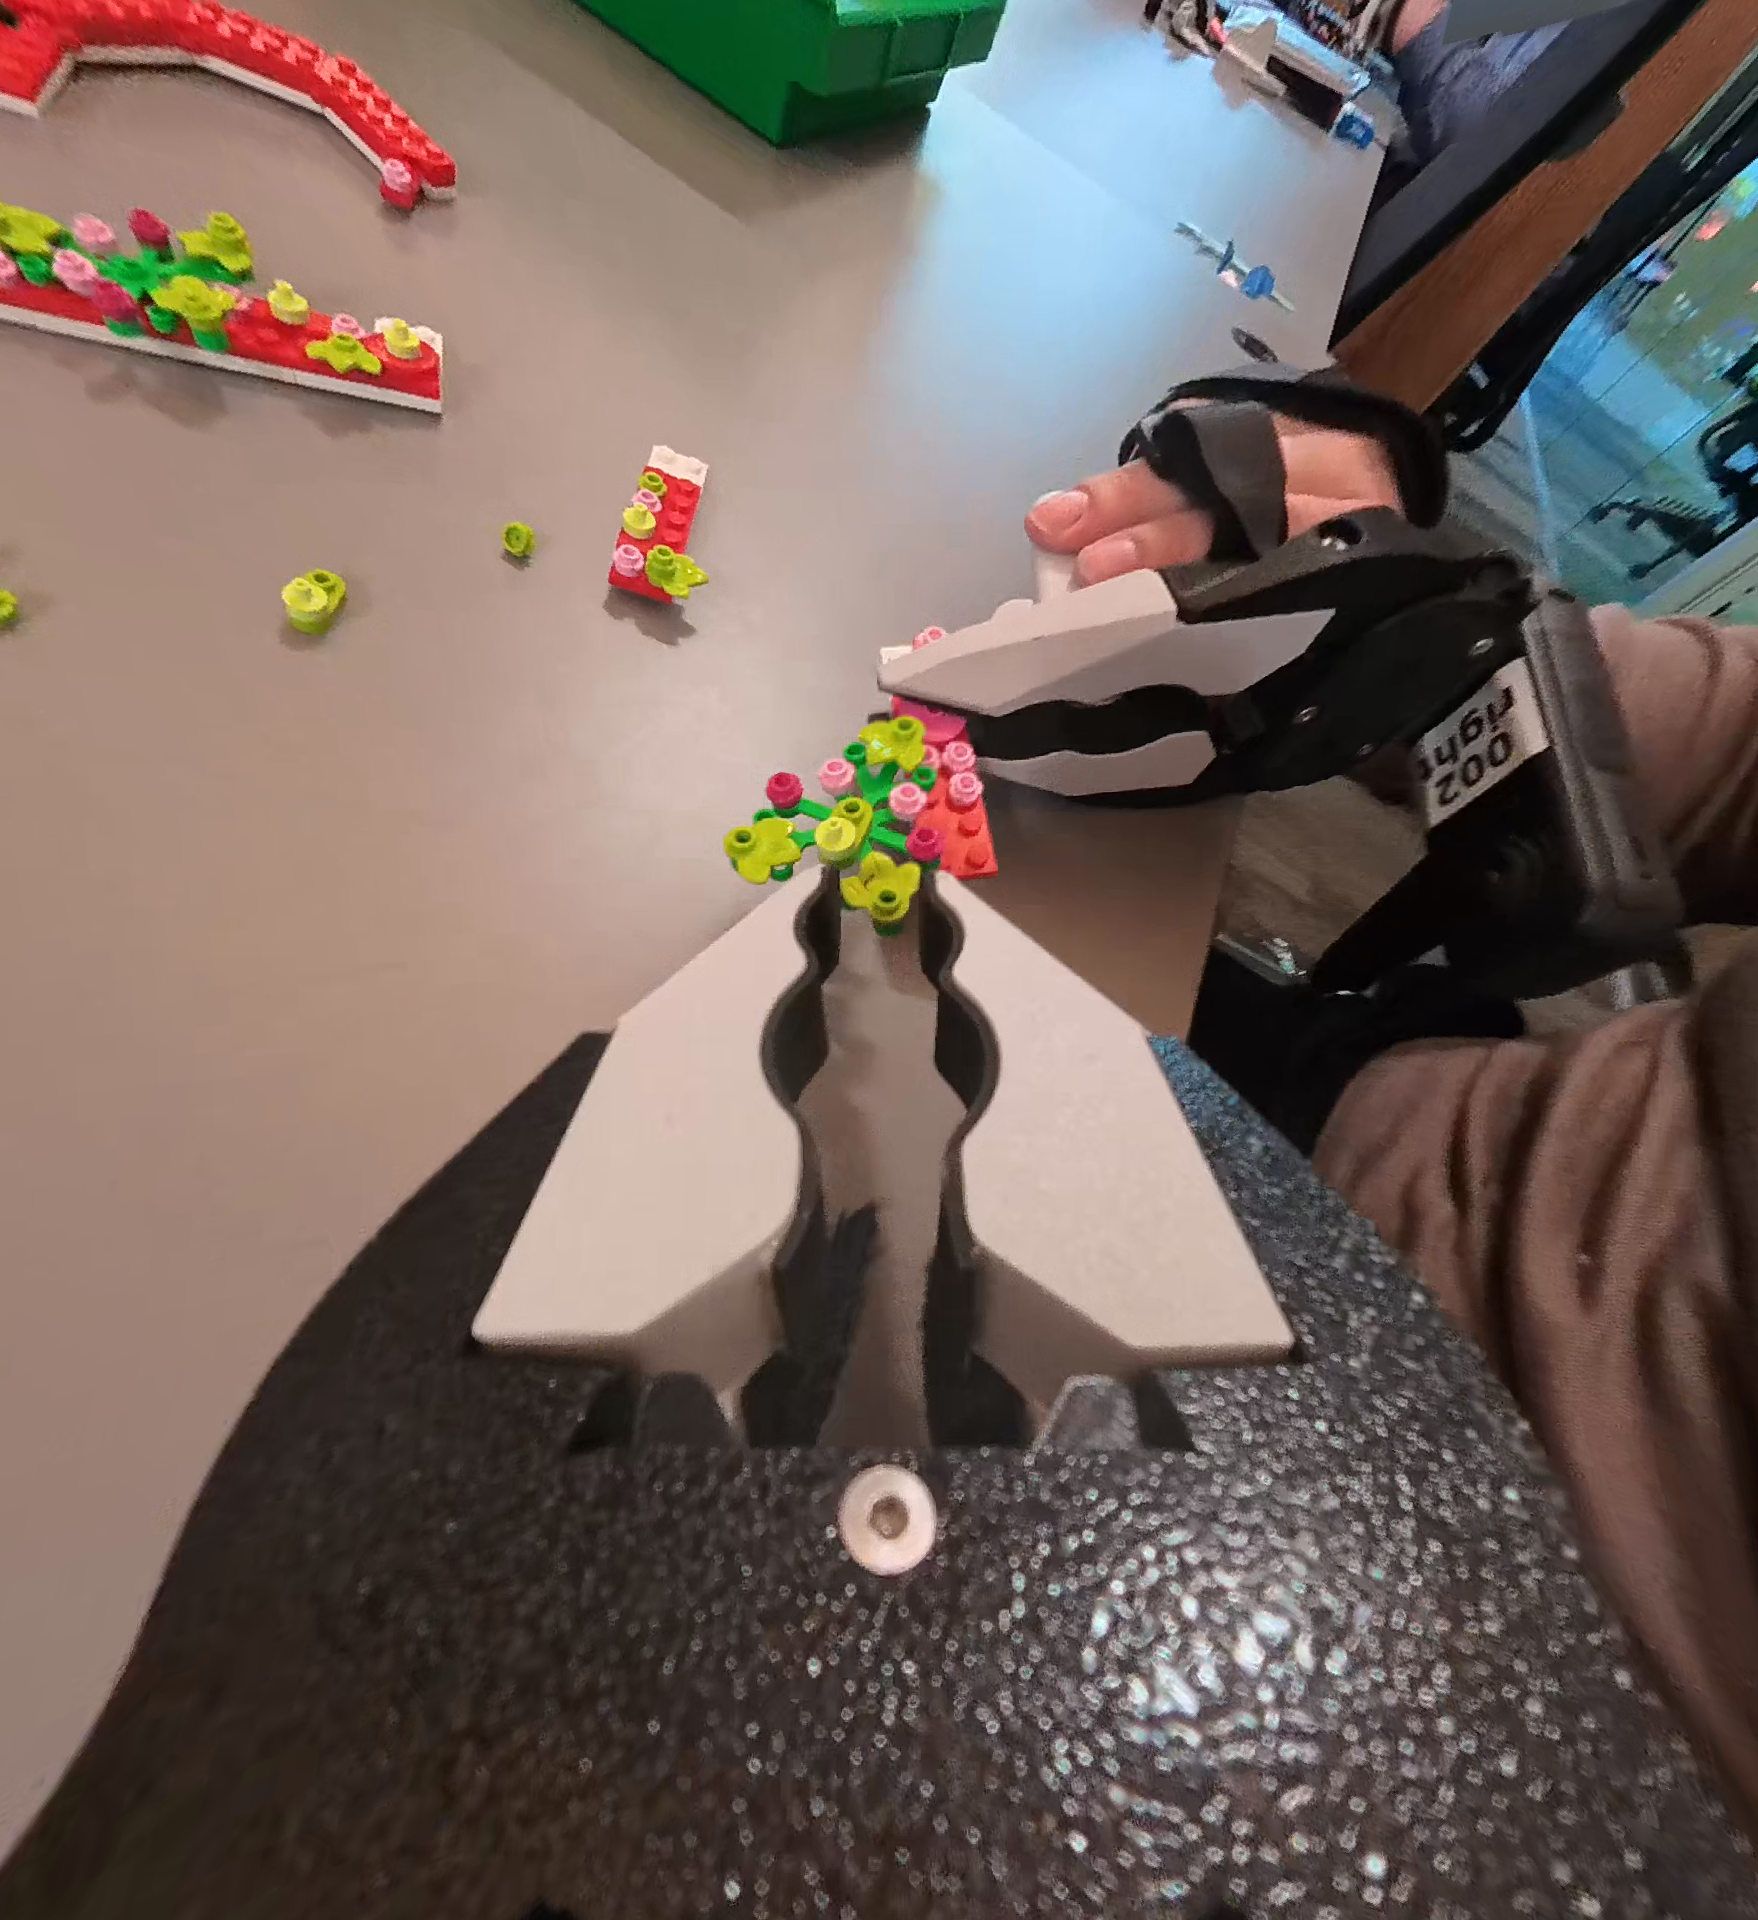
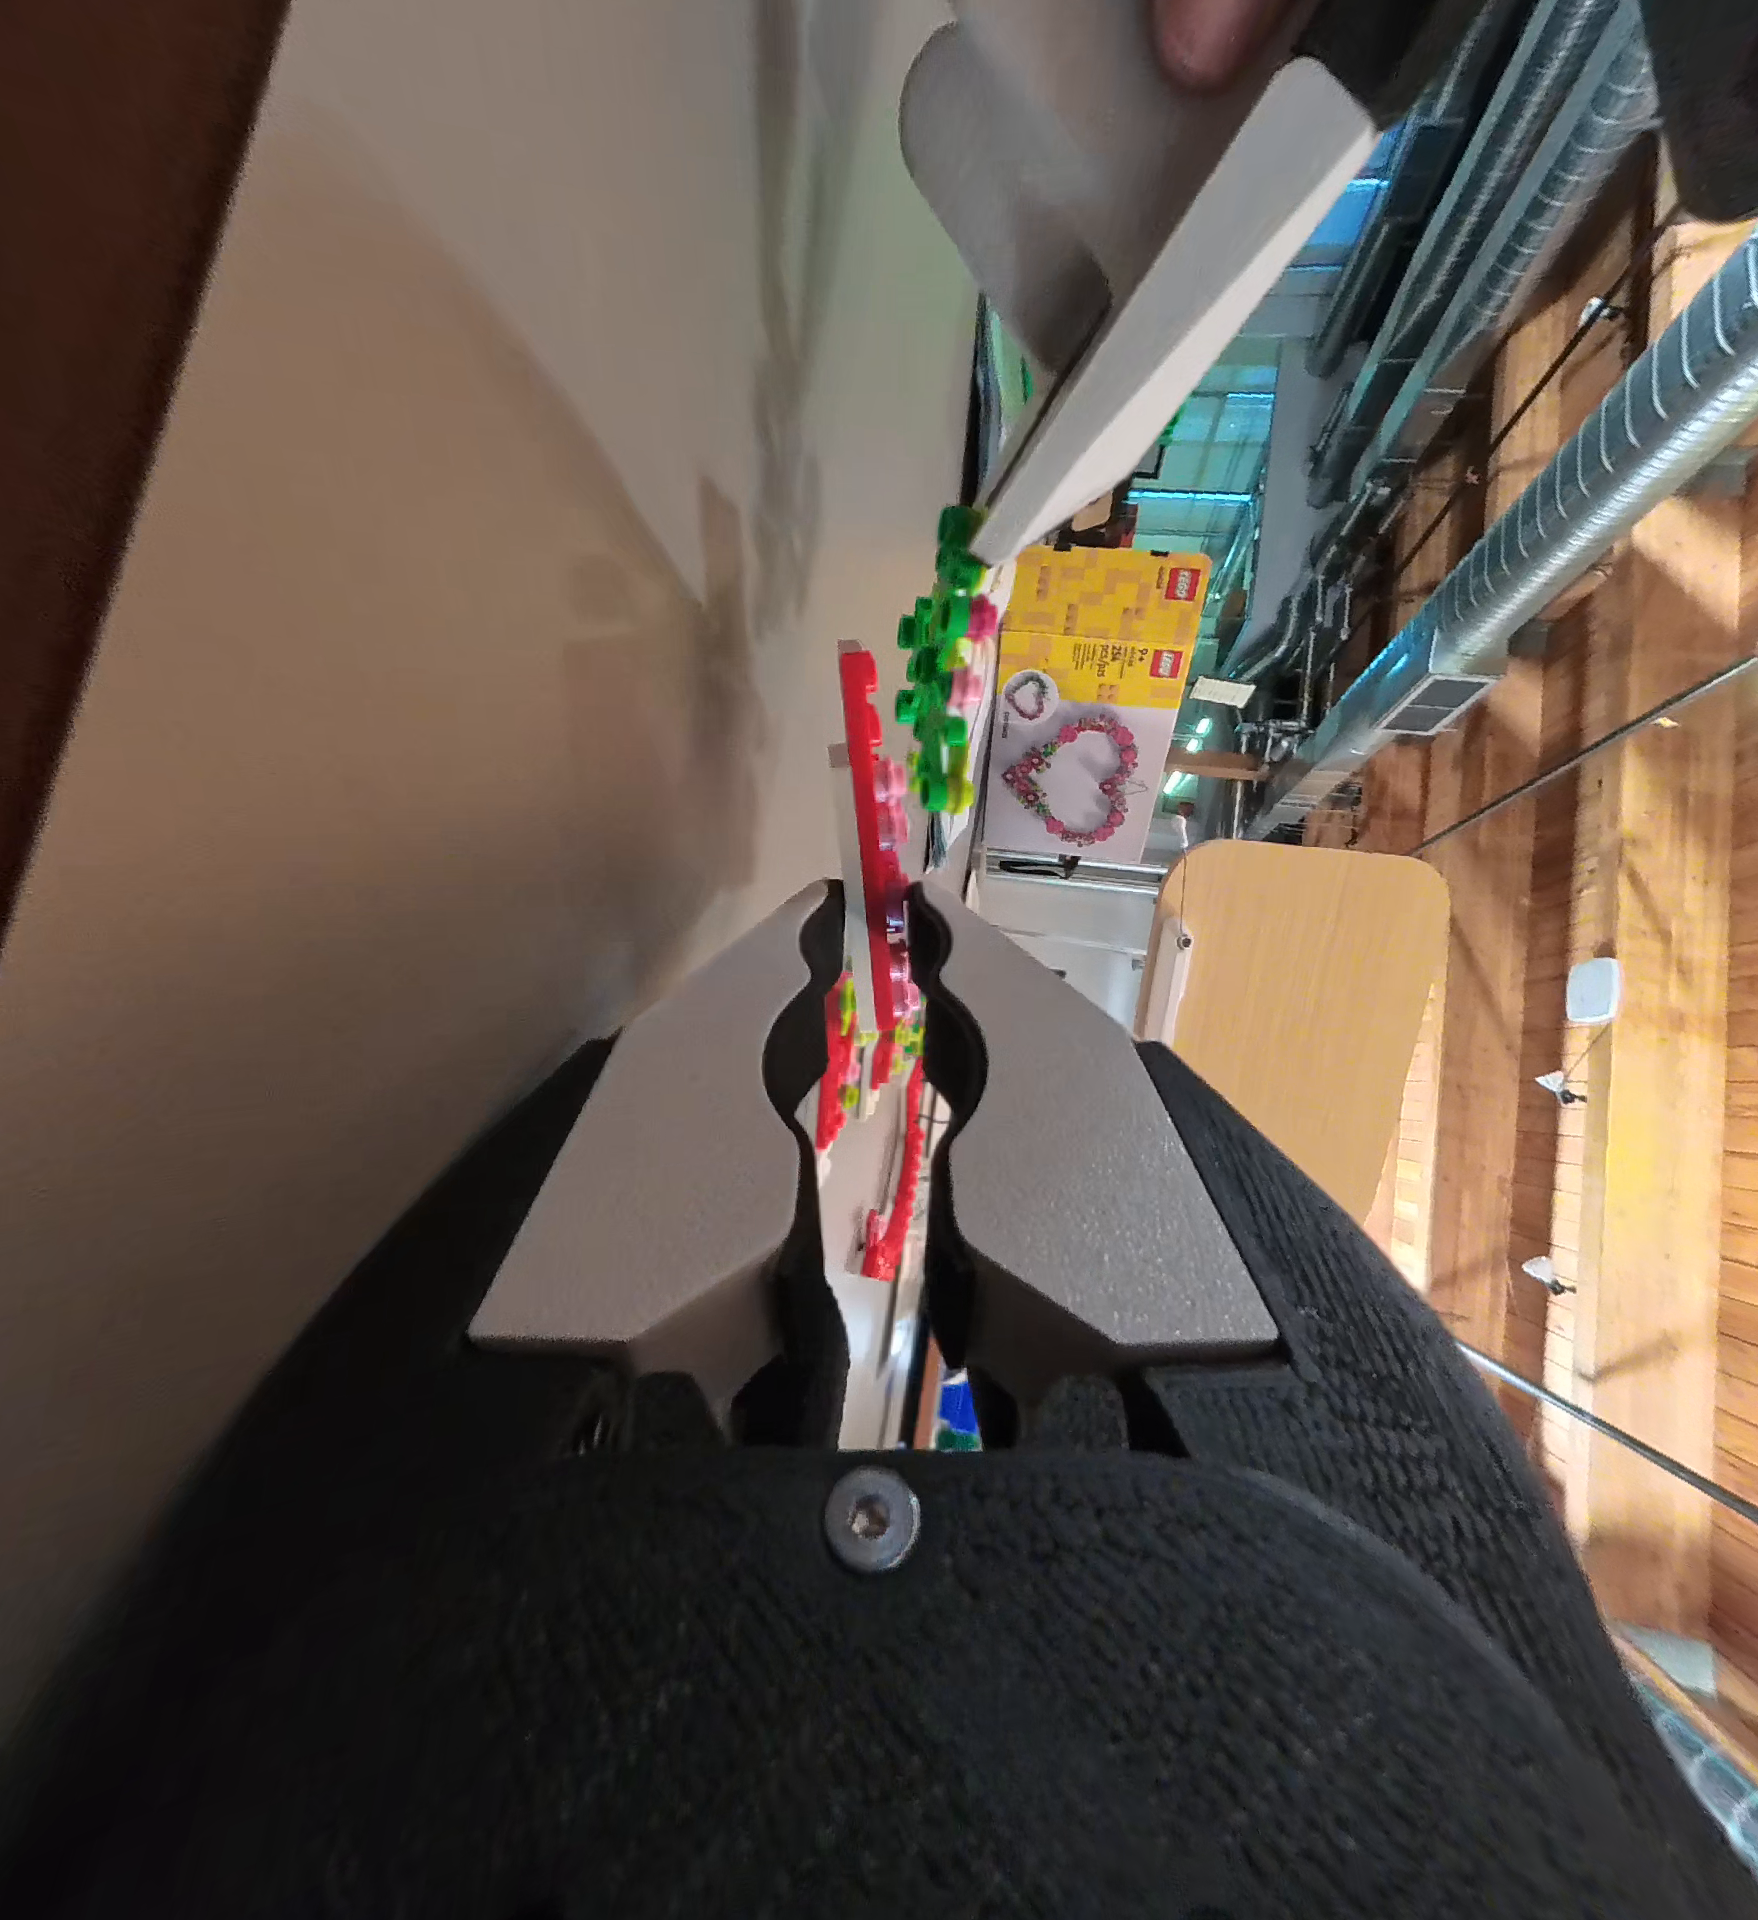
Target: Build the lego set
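the flower cluster [image 1: 844,821], a green stem piece carrying lime leaves and pink and magenta blossoms, is pinched by its lower lime leaf between the tips of the left gripper [image 1: 880,899], whose jaws are pressed nearly together on it. it hangs just above the table edge, touching or all but touching the small red plate [image 1: 963,821], which the right gripper [image 2: 880,904] pinches by one end, jaws closed tight on plate and studs alike. in the right wrist view the plate [image 2: 870,790] stands edge-on with the cluster's green underside [image 2: 937,675] just beside its studded face, so the step in hand looks like seating the flowers on that plate. the next move likely calls for lining a stem's socket over a free stud and pressing the two grippers toward each other without the thin plate twisting in its grip. farther out on the grey table [image 1: 439,831] lie a red strip with flowers [image 1: 179,301], a bare red arc [image 1: 231,73], a short red piece [image 1: 659,530] and loose lime bits [image 1: 312,601], with a green bin [image 1: 833,52] beyond. the set's yellow and white box [image 2: 1093,707] stands at the far end, bearing a brand logo, small print and a picture of a flowered heart; the right gripper also wears a white label [image 1: 1472,753].
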